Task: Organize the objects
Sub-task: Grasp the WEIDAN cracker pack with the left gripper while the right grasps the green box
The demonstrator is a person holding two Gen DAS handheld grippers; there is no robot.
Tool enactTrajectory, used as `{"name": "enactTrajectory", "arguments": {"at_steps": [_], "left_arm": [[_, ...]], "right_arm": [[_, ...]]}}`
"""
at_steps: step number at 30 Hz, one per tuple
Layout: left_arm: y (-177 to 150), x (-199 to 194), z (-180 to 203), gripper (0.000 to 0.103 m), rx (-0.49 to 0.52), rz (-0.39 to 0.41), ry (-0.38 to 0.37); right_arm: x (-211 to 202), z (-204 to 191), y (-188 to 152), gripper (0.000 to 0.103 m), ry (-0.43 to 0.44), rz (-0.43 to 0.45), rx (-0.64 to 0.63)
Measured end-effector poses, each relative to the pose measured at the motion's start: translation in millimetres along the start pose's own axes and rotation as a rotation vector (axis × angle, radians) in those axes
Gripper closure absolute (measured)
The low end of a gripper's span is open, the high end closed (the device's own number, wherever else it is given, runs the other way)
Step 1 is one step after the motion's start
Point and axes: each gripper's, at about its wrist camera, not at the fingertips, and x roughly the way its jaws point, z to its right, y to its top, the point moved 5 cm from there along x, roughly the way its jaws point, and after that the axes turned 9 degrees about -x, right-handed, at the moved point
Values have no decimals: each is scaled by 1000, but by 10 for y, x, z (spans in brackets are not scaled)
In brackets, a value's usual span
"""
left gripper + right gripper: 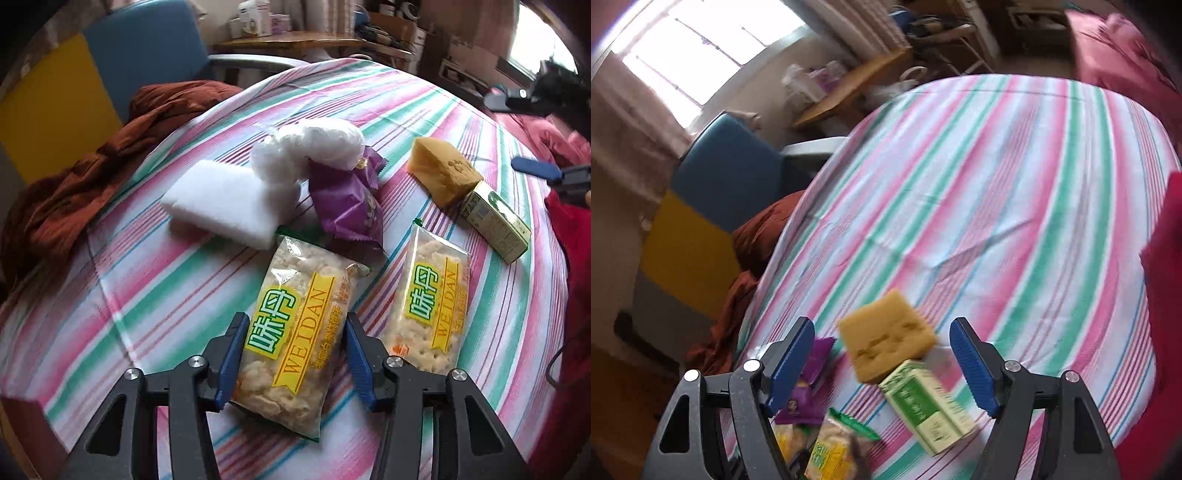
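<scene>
My nearer cracker packet [295, 328] lies on the striped worktop [166, 280], long axis running away between my left tongs [291, 354], which pinch its sides. My right tongs [882, 354] hang spread above the sponge [886, 347].
</scene>
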Motion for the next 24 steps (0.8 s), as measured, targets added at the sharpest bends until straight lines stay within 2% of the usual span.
{"name": "enactTrajectory", "arguments": {"at_steps": [3,5,7,9,11,15,20,24], "left_arm": [[-91,-58,-25,52,-38,-6,10],[-176,-126,-31,53,-58,-10,19],[-258,-194,-55,54,-91,-15,27],[-324,-256,-64,54,-112,-12,26],[-402,-336,-69,54,-126,2,32],[-537,-531,-43,55,-156,29,17],[-603,-736,-72,55,-202,59,-23],[-616,-915,-158,55,-247,105,-25]], "right_arm": [[65,-46,-36,26,-38,-37,-42],[227,-112,-133,26,-114,-135,-126],[389,-179,-265,26,-137,-236,-181],[479,-248,-352,26,-196,-286,-264],[498,-258,-371,26,-247,-291,-306],[536,-242,-403,26,-279,-311,-331],[560,-293,-458,26,-322,-326,-394],[564,-330,-502,26,-340,-339,-433]]}}
